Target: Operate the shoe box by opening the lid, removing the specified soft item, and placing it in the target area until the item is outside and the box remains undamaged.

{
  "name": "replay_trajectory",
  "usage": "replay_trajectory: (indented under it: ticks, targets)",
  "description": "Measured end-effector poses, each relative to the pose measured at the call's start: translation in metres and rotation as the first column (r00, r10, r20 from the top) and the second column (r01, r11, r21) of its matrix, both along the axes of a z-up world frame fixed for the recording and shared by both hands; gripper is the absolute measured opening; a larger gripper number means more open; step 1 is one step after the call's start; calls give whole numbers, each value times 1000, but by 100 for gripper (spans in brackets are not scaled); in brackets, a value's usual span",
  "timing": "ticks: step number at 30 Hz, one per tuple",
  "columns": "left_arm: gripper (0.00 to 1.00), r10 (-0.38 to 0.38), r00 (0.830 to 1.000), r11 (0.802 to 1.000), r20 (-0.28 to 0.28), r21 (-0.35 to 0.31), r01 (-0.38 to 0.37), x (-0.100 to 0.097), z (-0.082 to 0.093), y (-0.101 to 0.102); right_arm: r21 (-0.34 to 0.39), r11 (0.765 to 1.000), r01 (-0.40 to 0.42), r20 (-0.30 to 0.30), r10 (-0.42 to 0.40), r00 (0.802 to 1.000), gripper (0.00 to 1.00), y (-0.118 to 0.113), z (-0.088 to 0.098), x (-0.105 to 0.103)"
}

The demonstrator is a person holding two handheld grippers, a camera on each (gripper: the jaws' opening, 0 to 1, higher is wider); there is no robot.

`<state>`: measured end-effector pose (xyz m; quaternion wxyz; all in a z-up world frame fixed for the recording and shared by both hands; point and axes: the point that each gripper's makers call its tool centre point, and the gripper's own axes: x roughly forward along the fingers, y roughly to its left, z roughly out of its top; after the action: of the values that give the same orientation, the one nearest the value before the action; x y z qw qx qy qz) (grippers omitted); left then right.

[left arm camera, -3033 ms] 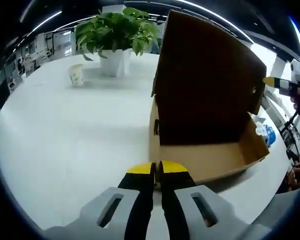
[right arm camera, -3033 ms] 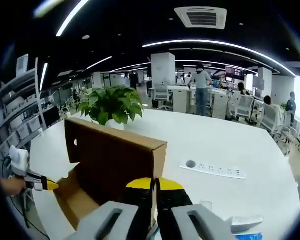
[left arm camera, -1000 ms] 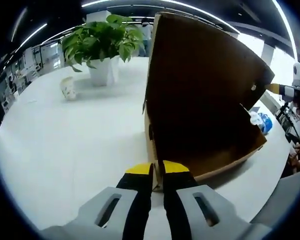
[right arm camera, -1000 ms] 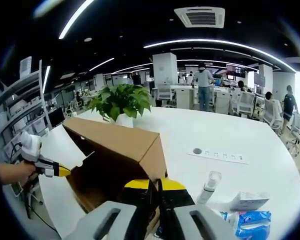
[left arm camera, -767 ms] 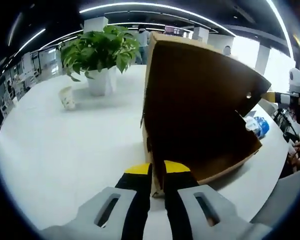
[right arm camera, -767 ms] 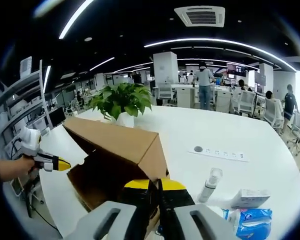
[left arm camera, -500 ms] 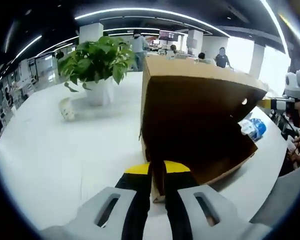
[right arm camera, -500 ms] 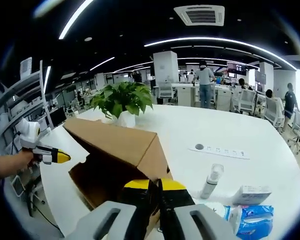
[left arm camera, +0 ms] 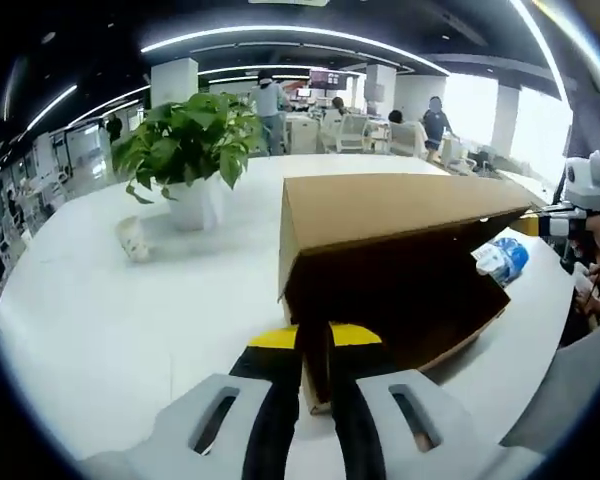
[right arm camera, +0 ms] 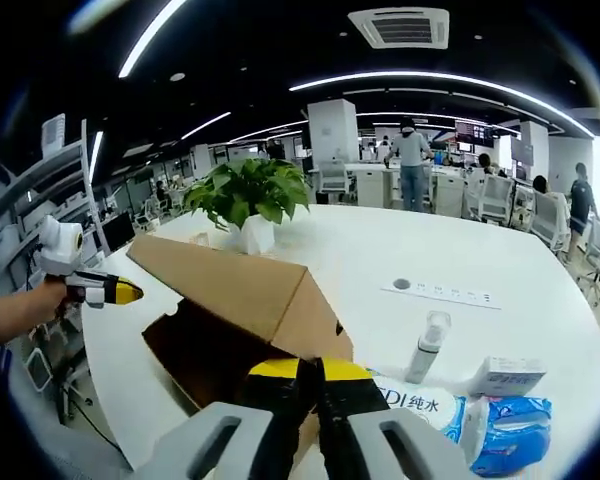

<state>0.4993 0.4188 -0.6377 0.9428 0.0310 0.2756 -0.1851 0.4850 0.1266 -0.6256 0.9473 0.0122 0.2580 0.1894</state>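
Observation:
A brown cardboard shoe box (left arm camera: pixel 400 290) lies on the white table (left arm camera: pixel 130 330), its lid (left arm camera: pixel 380 205) hanging low over the dark inside. My left gripper (left arm camera: pixel 315 345) is shut, with the box's near corner lined up between its tips. From the other side the left gripper (right arm camera: pixel 105 290) sits just off the box's end. My right gripper (right arm camera: pixel 315 372) is shut on the corner of the lid (right arm camera: pixel 240 285). At the lid's far corner the right gripper (left arm camera: pixel 555 222) touches it. A soft white and blue pack (right arm camera: pixel 430 405) lies on the table beside the box.
A potted plant (left arm camera: pixel 185 140) and a paper cup (left arm camera: pixel 132 238) stand behind the box. A small bottle (right arm camera: pixel 427 345), a white carton (right arm camera: pixel 510 375), a blue pack (right arm camera: pixel 515 420) and a power strip (right arm camera: pixel 445 292) lie on the table. People stand among desks behind.
The lid has swung down from nearly upright to almost flat over the box, with my right gripper following it. The white and blue pack has come into the right gripper view.

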Motion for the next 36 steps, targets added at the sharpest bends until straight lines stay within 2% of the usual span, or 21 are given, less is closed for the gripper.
replay_trajectory:
  ticks: [19,36]
  targets:
    - [9,-24,999,1000,43,6,24,2,11,-3,4,999,-44,-21,44,999,0,2,-12,-12]
    - [11,-45,999,999,19,15,45,-8,2,-2,-7,994,-110,-32,110,993,2,7,-22,-24]
